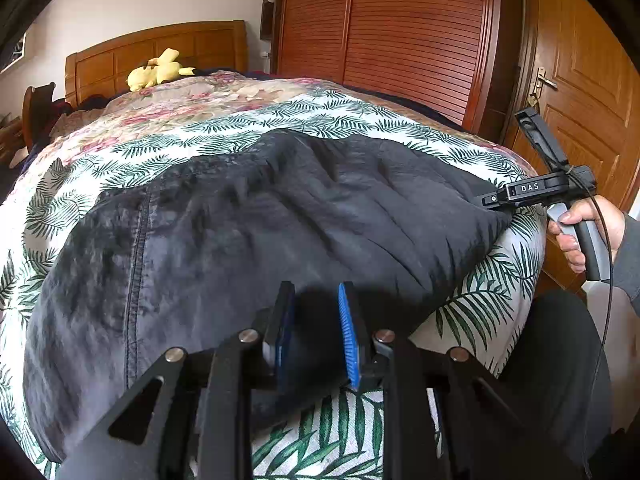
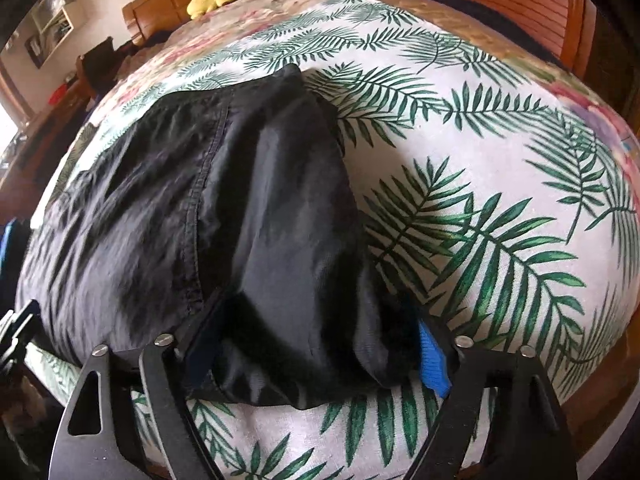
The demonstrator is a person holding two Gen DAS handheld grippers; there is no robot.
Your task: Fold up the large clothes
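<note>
mid-fold: left gripper fingers narrow, pinching the dark garment at its near hem on the bed; right gripper fingers wide around a corner, not yet clamped. next, clamp and lift together.

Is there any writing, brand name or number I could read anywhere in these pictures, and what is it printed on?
"DAS": white capitals on the black body of the right gripper, seen from the left wrist view, where it reaches the corner of the dark grey garment.
A small framed picture on the wall: too blurred to tell whether it bears any text.
Nothing else readable; the palm-leaf bedspread carries only a pattern.
</note>
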